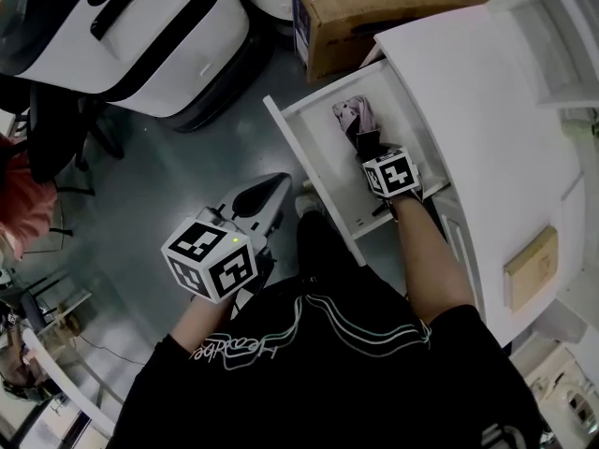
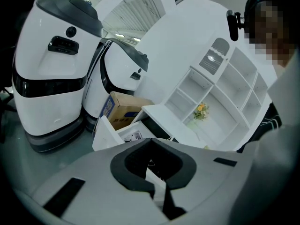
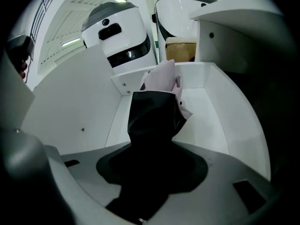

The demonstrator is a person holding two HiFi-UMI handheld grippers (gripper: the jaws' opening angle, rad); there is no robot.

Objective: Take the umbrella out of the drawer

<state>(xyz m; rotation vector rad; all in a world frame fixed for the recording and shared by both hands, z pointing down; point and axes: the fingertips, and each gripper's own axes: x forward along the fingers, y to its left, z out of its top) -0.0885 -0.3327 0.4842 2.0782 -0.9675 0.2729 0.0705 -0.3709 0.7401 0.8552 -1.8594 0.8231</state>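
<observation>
The drawer [image 1: 323, 162] of the white cabinet [image 1: 487, 92] is open, and its walls are the main danger. The umbrella [image 3: 157, 107] lies inside it and is held only at its black near end. I think the far end may sag and catch on the rim, or the smooth cloth may slip. The umbrella is folded, pale pink with a black part. The right tool [image 1: 367, 150] grips this black end. The left tool [image 1: 276, 183] is closed and empty, well apart from the drawer.

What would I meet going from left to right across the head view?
White machine → left gripper → umbrella → tan block.
</observation>
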